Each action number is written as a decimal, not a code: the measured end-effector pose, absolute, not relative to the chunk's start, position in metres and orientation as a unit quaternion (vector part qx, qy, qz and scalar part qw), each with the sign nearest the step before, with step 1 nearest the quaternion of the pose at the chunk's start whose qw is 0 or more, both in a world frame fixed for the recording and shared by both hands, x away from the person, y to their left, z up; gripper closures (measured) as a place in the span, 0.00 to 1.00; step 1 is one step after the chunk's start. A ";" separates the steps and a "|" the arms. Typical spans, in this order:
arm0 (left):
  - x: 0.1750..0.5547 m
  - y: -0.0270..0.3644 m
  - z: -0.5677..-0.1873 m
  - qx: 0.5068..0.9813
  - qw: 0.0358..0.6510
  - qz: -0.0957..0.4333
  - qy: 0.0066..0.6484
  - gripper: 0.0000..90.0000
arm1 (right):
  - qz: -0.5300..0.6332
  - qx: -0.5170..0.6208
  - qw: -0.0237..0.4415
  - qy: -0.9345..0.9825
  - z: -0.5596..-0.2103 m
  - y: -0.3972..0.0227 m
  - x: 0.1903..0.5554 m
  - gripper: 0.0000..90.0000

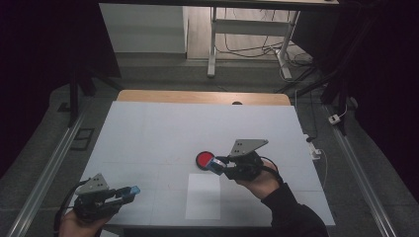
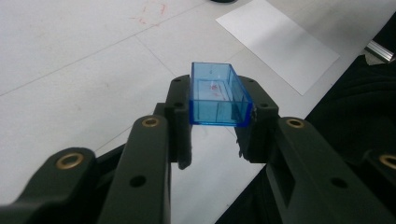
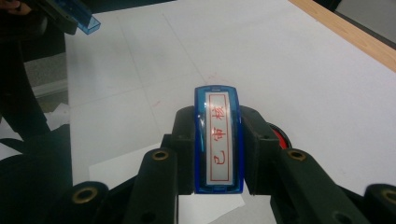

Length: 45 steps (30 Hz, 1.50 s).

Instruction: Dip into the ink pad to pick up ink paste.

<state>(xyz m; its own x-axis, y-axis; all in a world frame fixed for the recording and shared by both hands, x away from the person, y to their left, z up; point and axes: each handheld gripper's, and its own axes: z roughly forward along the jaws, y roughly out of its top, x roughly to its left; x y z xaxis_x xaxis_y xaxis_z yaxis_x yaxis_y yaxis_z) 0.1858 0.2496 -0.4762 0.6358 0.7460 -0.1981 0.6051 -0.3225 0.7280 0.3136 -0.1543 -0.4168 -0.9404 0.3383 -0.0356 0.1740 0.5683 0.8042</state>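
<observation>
Showing red characters, the blue stamp [image 3: 218, 140] sits between fingers.

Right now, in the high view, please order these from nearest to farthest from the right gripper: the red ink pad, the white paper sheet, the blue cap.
1. red ink pad, just left of the right gripper.
2. white paper sheet, below it.
3. blue cap, far left, in the left gripper.

My left gripper [image 1: 132, 190] sits low at my seven o'clock, jaws clamped and pointing toward three o'clock, while my right gripper [image 1: 213, 164] rests just past table centre, jaws clamped, pointing toward nine o'clock.
</observation>
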 end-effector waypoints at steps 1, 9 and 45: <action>0.186 0.249 -0.476 0.809 0.406 0.086 0.417 0.76 | 0.440 0.147 0.093 0.881 -0.417 -0.154 0.315 0.78; 0.186 0.249 -0.476 0.811 0.399 0.088 0.419 0.76 | 0.431 0.163 0.090 0.883 -0.424 -0.151 0.325 0.78; 0.185 0.246 -0.477 0.821 0.387 0.101 0.408 0.76 | 0.365 0.217 0.090 0.901 -0.463 -0.112 0.387 0.78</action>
